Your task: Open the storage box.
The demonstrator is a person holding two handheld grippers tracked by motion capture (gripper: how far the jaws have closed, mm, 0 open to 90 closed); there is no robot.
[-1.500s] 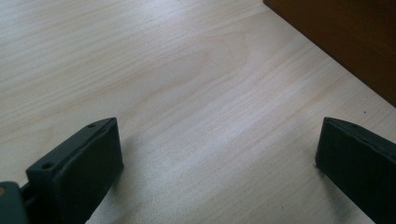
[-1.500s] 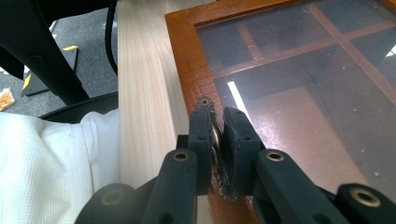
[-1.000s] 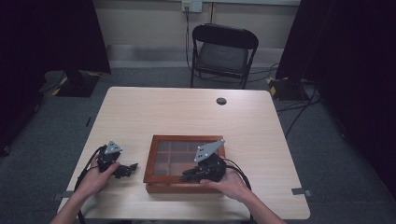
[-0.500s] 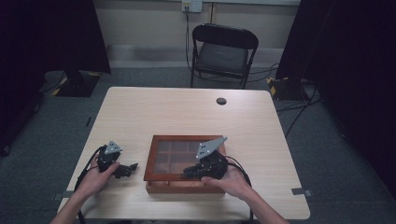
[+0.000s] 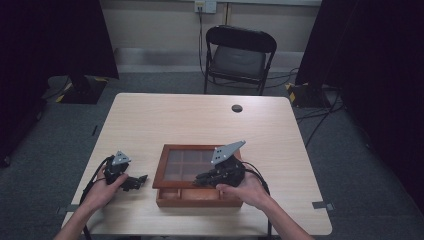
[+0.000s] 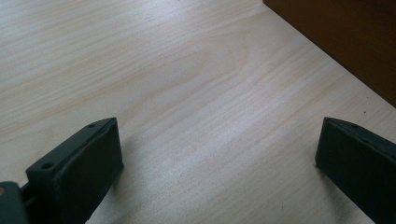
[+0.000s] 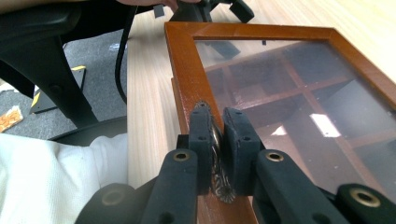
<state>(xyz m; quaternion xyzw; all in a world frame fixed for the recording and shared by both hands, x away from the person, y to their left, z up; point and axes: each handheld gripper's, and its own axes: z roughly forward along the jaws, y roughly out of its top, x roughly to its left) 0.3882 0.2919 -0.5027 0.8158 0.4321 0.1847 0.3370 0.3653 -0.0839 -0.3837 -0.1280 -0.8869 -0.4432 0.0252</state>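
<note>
Lying near the front edge of the pale wooden table (image 5: 165, 120), one reddish-brown wooden box with a glass-paned lid (image 5: 186, 165) has its long axis running left to right across the table. The lid is tilted up, its front edge off the base, and the front row of compartments shows beneath it. Through the glass, wooden dividers split the inside into a grid of compartments; the exact count cannot be told.

The right gripper (image 7: 217, 135) has its jaws closed tight on a small round brass latch plate (image 7: 215, 140) at the lid's front frame, the person's right hand (image 5: 245, 187) behind it. The left gripper (image 6: 217, 154), one of two in all, rests low over bare tabletop just left of the box, jaws set wide apart with nothing between them. The left hand (image 5: 102, 190) holds it.

Farther back sit one small dark round disc (image 5: 237, 108) on the table and one black folding chair (image 5: 239, 52) on the floor beyond.
</note>
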